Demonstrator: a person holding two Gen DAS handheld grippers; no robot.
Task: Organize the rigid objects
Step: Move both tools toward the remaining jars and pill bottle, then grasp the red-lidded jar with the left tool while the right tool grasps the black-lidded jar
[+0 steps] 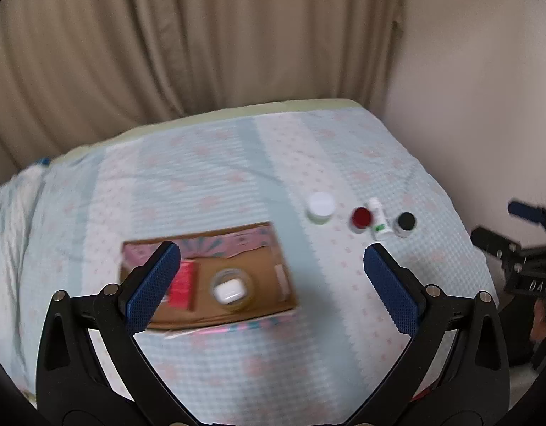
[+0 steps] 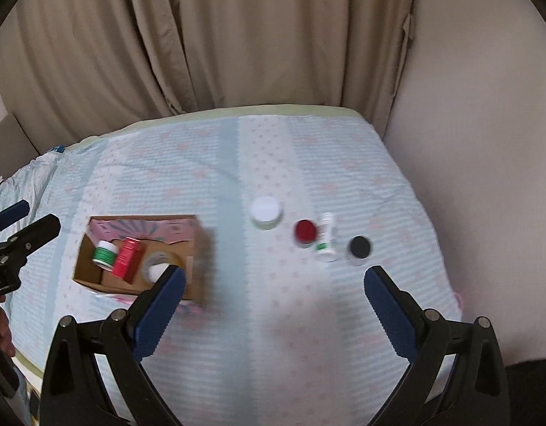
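Both grippers hung above a bed (image 2: 308,319) spread with a pale blue, pink-dotted quilt, their jaws wide apart and holding nothing. The left gripper (image 1: 273,277) hovered over an open cardboard box (image 1: 273,305) lying toward the bed's left side; the right gripper (image 2: 274,285) hovered over bare quilt nearer the middle.

Four small items stood in a row toward the bed's right edge: a white-lidded jar (image 2: 266,212), a red-capped jar (image 2: 305,232), a white tube with a green mark (image 2: 326,238) lying just beside the red-capped jar, and a black-capped jar (image 2: 360,247). Already in the box were a green-and-white jar (image 2: 104,250), a red carton (image 2: 128,257) and a white earbud case (image 1: 227,291) resting inside a roll of clear tape (image 1: 233,305).

The loose jars looked light, stiff and smooth-sided, likely to slip under a shallow pinch; each seemed best taken across its round body below the lid, the pads square to the wall. The tube appeared the lightest and prone to roll, so a grip across its mid-length seemed safest. Motion blur hid any labels.
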